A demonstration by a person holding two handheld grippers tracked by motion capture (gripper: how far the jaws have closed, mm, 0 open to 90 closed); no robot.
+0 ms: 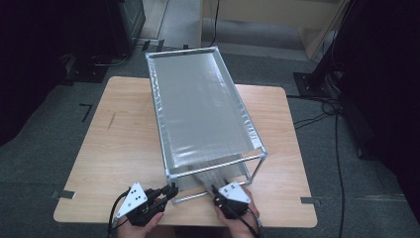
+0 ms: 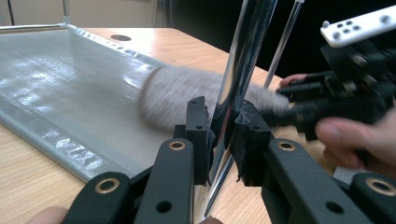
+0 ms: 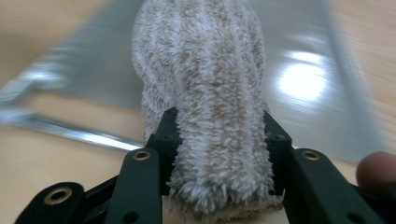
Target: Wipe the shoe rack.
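A chrome-framed rack (image 1: 258, 140) with grey shelves stands on the wooden table (image 1: 119, 148). My left gripper (image 1: 168, 192) (image 2: 223, 126) is shut on the rack's front left post (image 2: 243, 56), low down near the table. In my right gripper (image 1: 218, 191) (image 3: 219, 126), shut on its near end, is a fluffy beige-and-white duster (image 3: 205, 60) (image 2: 182, 93). The duster reaches forward over the grey lower shelf (image 2: 70, 84) (image 3: 303, 84), under the top shelf (image 1: 198, 109). It looks blurred in the left gripper view.
The rack takes up the middle of the table, tilted toward the far left. Bare wood lies on both sides of it. The frame's front bottom bar (image 3: 70, 133) runs just ahead of my right gripper. Cables and black stands (image 1: 322, 79) sit on the floor at the right.
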